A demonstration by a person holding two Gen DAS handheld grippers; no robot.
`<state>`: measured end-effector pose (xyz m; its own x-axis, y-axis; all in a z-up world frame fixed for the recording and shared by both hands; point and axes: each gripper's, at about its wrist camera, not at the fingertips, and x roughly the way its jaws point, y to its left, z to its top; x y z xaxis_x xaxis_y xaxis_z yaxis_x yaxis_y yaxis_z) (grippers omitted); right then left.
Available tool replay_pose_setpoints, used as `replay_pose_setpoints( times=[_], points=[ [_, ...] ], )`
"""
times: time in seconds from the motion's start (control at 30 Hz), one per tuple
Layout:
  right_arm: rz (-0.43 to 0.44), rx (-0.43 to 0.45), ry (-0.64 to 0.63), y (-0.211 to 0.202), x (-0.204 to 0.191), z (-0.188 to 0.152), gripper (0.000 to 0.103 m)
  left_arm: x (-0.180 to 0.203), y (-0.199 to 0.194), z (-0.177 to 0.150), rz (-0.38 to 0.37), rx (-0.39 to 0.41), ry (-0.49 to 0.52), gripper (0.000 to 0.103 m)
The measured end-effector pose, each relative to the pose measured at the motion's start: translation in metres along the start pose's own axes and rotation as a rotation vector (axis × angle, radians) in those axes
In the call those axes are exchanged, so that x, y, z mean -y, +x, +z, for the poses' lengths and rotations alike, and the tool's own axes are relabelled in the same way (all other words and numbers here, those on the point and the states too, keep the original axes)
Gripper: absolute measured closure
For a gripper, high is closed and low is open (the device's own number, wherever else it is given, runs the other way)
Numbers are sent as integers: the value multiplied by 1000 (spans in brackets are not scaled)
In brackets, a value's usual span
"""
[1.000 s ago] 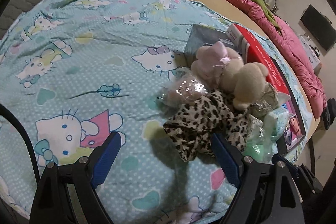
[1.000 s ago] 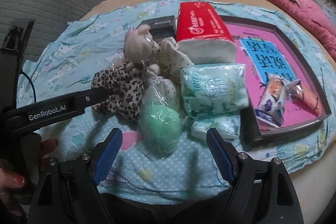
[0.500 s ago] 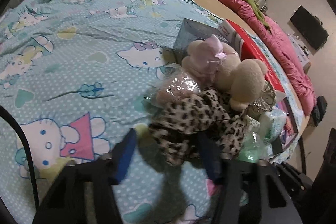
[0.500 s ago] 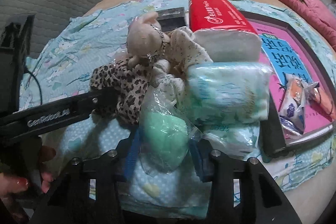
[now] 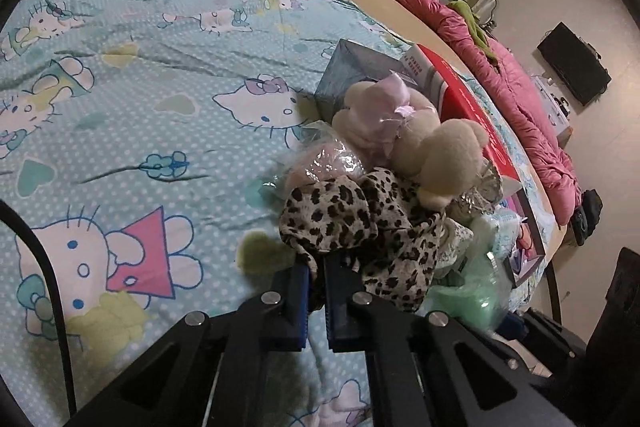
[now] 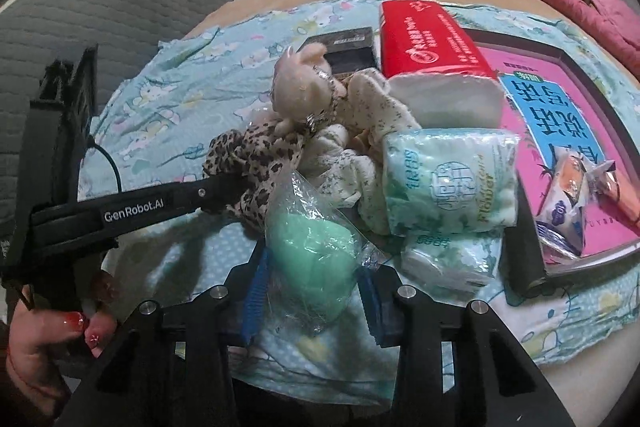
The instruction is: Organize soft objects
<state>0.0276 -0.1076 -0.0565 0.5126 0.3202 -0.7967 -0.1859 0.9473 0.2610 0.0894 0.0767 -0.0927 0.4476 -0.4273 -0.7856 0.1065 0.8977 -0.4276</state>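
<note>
A pile of soft things lies on the Hello Kitty sheet (image 5: 132, 131). My left gripper (image 5: 316, 267) is shut on the near edge of the leopard-print cloth (image 5: 360, 223); the right wrist view shows its black finger reaching into that cloth (image 6: 256, 155). My right gripper (image 6: 314, 267) is shut on a mint-green soft item in a clear plastic bag (image 6: 312, 243), with a blue pad pressing each side. A cream plush toy with a pink bow (image 5: 420, 139) sits on top of the pile, behind the cloth.
Two green-printed tissue packs (image 6: 448, 183) and a red tissue pack (image 6: 428, 39) lie right of the pile, beside a dark-rimmed pink tray (image 6: 560, 115) with small packets. A dark box (image 6: 348, 47) lies behind. A person's hand (image 6: 36, 347) holds the left gripper.
Both grippers went from wide open to closed. The left one closed on the leopard cloth's edge; the right one closed around the green bagged item.
</note>
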Motion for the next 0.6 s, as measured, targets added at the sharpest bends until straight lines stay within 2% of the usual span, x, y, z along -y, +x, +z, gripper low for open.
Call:
replay_pose_setpoints(
  times=[0.6],
  points=[
    [36,120,26,-47,12,11,60,31,-72,-7,80,105,46,98]
  ],
)
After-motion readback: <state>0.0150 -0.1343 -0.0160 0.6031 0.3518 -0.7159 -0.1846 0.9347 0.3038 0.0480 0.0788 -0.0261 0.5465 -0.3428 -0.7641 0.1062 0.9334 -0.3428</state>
